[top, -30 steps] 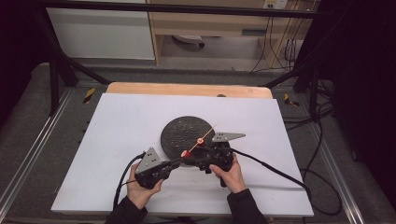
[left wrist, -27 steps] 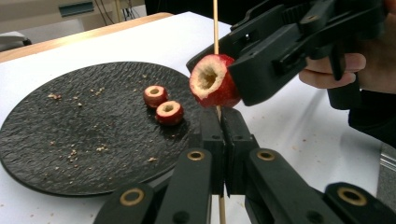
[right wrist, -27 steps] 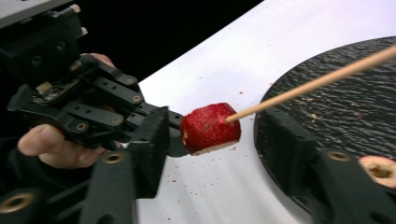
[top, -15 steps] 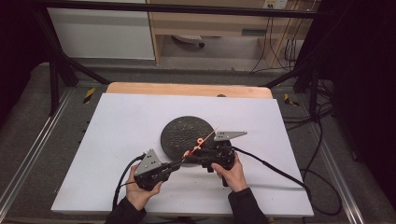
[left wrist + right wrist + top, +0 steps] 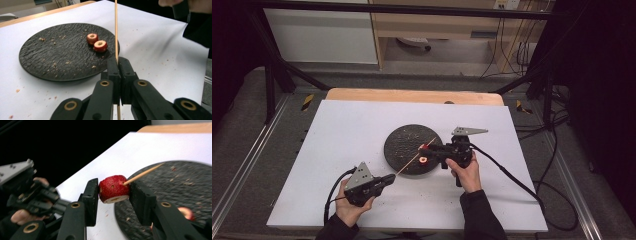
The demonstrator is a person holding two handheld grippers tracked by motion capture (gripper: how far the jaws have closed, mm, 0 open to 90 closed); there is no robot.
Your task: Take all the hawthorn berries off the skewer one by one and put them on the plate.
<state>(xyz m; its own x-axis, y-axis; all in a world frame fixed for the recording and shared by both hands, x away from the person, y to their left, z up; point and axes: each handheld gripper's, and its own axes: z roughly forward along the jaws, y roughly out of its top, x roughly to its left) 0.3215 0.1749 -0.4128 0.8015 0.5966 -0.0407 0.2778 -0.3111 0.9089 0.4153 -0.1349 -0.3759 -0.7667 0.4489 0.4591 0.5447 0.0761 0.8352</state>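
Note:
My left gripper (image 5: 391, 177) (image 5: 119, 67) is shut on the lower end of a thin wooden skewer (image 5: 409, 162) (image 5: 116, 30), which slants up over a black textured plate (image 5: 404, 140) (image 5: 50, 57). My right gripper (image 5: 428, 148) (image 5: 113, 192) hovers above the plate's right edge. Its jaws have just been closing and now press on a red fruit piece (image 5: 112, 187) at the skewer (image 5: 145, 173); the pointed tip sticks out beyond the piece. Two red fruit rings (image 5: 92, 38) (image 5: 100, 46) lie on the plate.
The plate sits mid-table on a white sheet (image 5: 337, 140) dotted with crumbs. A wooden table edge (image 5: 412, 95) runs along the back. The right gripper's cable (image 5: 507, 172) trails off to the right, and dark frame rails flank the table.
The right gripper has lifted a little and shifted right with the red piece. The left gripper has drawn back toward the near left, so more skewer shows between them.

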